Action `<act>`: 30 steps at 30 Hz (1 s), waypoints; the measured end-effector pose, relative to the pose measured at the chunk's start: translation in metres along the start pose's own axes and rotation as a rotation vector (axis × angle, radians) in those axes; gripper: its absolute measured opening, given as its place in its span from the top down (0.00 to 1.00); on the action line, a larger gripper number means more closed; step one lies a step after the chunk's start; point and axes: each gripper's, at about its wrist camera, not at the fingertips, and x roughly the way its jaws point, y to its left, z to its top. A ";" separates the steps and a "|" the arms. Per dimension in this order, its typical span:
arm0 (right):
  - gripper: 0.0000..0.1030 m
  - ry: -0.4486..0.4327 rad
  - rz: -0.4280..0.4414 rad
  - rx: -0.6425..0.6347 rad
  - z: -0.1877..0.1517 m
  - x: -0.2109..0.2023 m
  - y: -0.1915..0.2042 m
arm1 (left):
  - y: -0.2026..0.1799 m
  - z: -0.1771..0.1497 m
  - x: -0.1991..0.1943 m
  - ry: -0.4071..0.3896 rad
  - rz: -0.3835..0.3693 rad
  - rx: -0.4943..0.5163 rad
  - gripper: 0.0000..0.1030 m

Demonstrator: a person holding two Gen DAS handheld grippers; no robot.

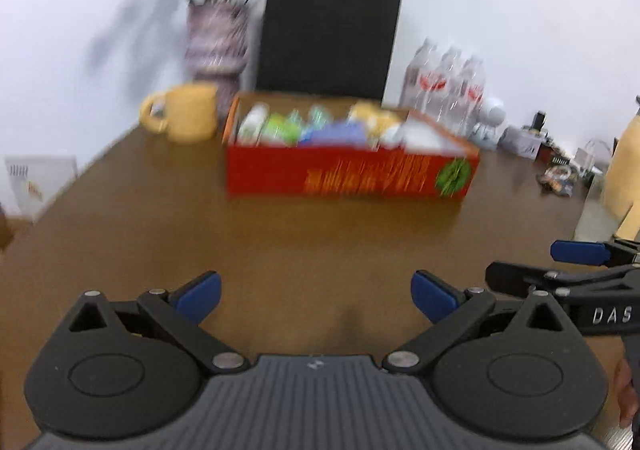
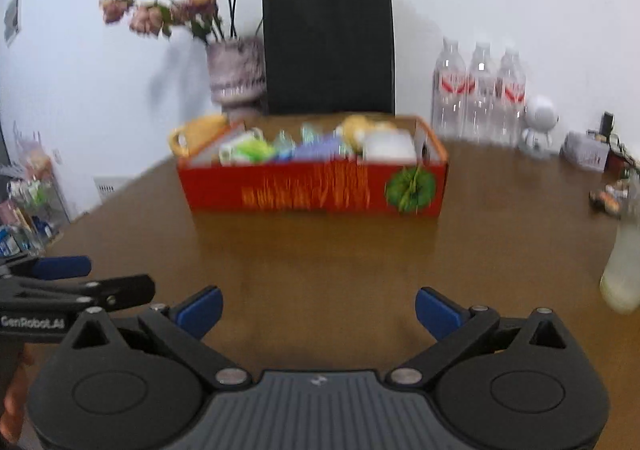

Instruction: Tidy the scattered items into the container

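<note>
A red cardboard box (image 1: 348, 176) with orange print stands on the brown table (image 1: 280, 242), well ahead of both grippers. It also shows in the right wrist view (image 2: 312, 190). It holds several items: green, blue, yellow and white packets, all blurred. My left gripper (image 1: 316, 296) is open and empty, low over the table. My right gripper (image 2: 318, 310) is open and empty too. Each gripper shows at the edge of the other's view, side by side.
A yellow mug (image 1: 186, 112), a vase of flowers (image 1: 216, 46) and a black paper bag (image 1: 328, 34) stand behind the box. Water bottles (image 2: 478, 90) and a white figurine (image 2: 538, 122) stand at back right. A pale bottle (image 2: 624, 262) stands at the right.
</note>
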 end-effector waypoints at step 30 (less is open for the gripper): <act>0.00 0.120 -0.133 0.037 -0.033 0.038 0.008 | -0.006 -0.022 0.029 0.097 0.099 0.095 0.00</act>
